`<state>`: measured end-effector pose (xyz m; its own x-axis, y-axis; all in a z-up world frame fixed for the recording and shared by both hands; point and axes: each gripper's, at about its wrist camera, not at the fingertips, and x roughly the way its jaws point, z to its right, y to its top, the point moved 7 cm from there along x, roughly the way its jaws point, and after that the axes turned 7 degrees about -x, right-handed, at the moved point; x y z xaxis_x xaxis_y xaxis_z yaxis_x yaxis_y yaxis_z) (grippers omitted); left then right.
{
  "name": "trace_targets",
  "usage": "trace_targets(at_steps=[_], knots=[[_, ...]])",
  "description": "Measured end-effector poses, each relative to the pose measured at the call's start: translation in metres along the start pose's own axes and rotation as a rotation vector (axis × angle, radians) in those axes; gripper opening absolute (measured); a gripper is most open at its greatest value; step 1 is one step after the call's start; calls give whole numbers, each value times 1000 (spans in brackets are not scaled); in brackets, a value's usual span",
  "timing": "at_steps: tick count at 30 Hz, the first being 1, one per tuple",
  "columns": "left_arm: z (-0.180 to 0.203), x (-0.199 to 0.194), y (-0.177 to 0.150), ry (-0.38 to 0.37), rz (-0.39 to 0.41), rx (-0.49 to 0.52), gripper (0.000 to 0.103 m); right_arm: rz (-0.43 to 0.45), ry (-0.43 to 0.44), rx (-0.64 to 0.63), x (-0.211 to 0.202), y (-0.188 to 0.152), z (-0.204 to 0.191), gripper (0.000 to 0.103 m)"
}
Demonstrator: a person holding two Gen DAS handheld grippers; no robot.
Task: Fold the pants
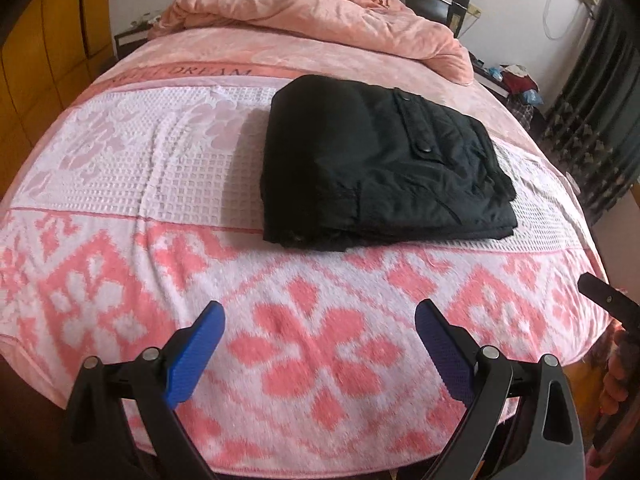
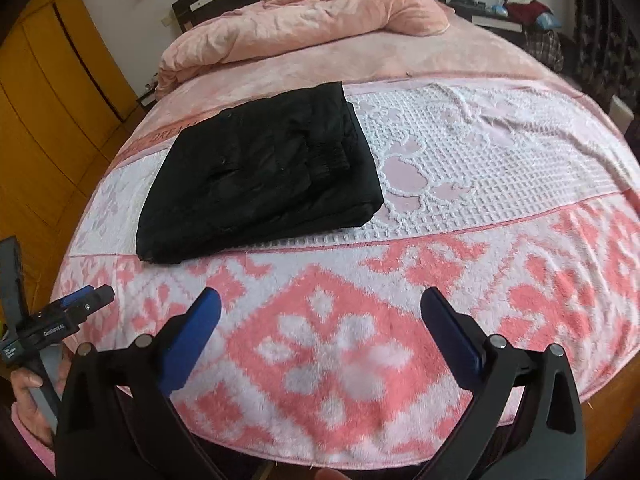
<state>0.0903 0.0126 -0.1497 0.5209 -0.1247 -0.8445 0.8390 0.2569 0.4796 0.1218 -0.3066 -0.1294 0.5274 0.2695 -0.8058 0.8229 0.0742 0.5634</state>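
wardrobe (image 2: 52, 92): sat along the left wall, well away from anything I cared about.

left claw (image 1: 320, 340): I had it hanging over the near edge of the bed, jaws spread wide, nothing between the blue pads (image 1: 196, 356) but blanket pattern. Backed off and empty, which made sense to me since the fabric didn't look like it needed holding.

pants (image 1: 380, 160): black, lying in a compact rectangle on the white waffle strip of the blanket (image 1: 120, 168), pocket flap with snaps facing up. Layers stacked pretty square, edges roughly lined up. I'd call the fold done, or close to it.

right claw (image 2: 320, 336): same deal, gaping about as wide as it goes, holding nothing, well short of the pants. In its view I could see the other gripper and the person's hand (image 2: 28, 392) low on the left.

quilt (image 1: 312, 16): pink, bunched at the headboard end, presumably shoved up there to leave folding room.

nightstand (image 1: 516, 80): cluttered, far right, not in play.
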Motion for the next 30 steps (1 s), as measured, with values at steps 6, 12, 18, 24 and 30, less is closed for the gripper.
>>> trace_targets(at_steps=[6, 12, 18, 24, 30], knots=[[7, -22, -4, 10, 32, 15, 99, 15, -38, -40, -21, -3, -13, 100], [10, -48, 0, 44, 86, 8, 99, 31, -65, -54, -44, -5, -22, 100], [19, -77, 3, 48, 146, 16, 99, 45, -103, -65, -59, -5, -26, 100], [29, -100, 6, 46, 199, 47, 99, 59, -130, -64, -69, -3, -26, 100], [33, -111, 8, 42, 229, 58, 99, 66, -141, -60, -72, -2, -22, 100]])
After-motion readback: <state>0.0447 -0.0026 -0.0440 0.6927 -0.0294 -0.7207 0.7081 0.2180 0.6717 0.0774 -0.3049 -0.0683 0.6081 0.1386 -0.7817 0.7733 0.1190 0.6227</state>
